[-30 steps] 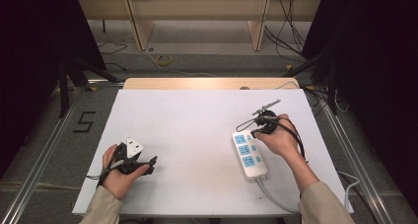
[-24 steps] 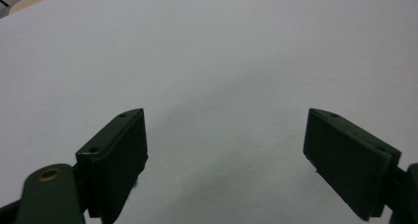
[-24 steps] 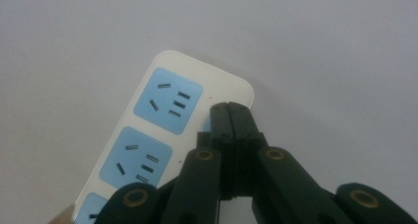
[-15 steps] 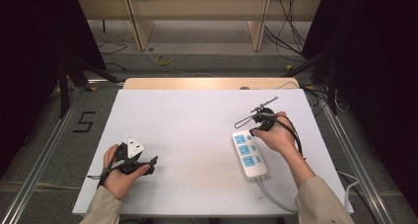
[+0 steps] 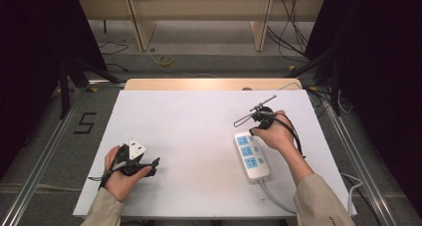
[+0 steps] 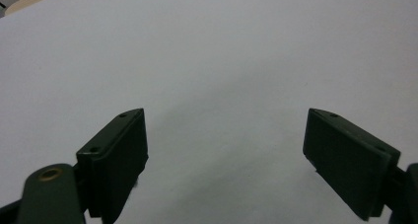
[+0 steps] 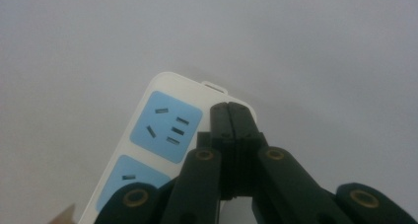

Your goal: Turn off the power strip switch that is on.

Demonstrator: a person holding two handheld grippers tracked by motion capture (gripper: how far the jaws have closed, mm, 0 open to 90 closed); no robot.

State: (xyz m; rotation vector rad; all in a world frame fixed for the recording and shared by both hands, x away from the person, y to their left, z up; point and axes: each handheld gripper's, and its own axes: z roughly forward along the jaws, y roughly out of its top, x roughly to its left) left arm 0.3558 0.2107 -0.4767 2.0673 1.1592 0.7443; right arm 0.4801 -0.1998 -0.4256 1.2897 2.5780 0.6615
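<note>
Down on the white counter (image 5: 199,136), the right gripper (image 7: 231,116) hovers with jaws clenched together, empty, over the far end of the power strip (image 5: 252,155) at the right, while the left gripper (image 6: 224,145) rests low with jaws spread wide.

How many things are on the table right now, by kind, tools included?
Power strip: 1
Hand-held tool: 2, the left tool and the right tool
Total: 3
</note>
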